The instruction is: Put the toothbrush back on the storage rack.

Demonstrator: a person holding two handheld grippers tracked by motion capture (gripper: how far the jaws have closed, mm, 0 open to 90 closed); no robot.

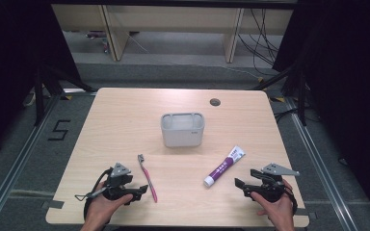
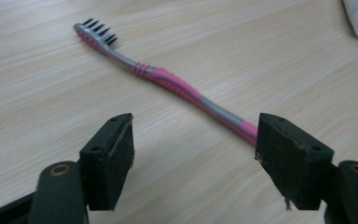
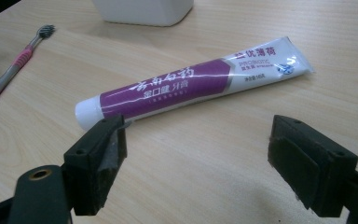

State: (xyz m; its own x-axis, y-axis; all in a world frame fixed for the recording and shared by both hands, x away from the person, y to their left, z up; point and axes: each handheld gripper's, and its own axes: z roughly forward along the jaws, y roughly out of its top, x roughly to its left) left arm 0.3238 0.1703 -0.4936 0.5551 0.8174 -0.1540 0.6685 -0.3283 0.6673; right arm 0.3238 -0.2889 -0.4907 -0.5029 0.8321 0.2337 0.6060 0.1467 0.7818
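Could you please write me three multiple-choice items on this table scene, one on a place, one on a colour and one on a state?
1. Where does the toothbrush lie?
A. inside the grey holder
B. on the table, just right of the left gripper
C. on top of the toothpaste tube

2. What colour is the band on the toothpaste tube?
A. purple
B. green
C. orange

3. How do the right gripper jaws stand?
A. shut on the tube
B. shut on nothing
C. open, holding nothing

Answers:
1. B, since the high view shows it flat on the table beside the left gripper, well short of the grey holder.
2. A, since the right gripper view shows a purple band between white ends.
3. C, since bare wood shows between the spread jaws, with the tube lying beyond them.
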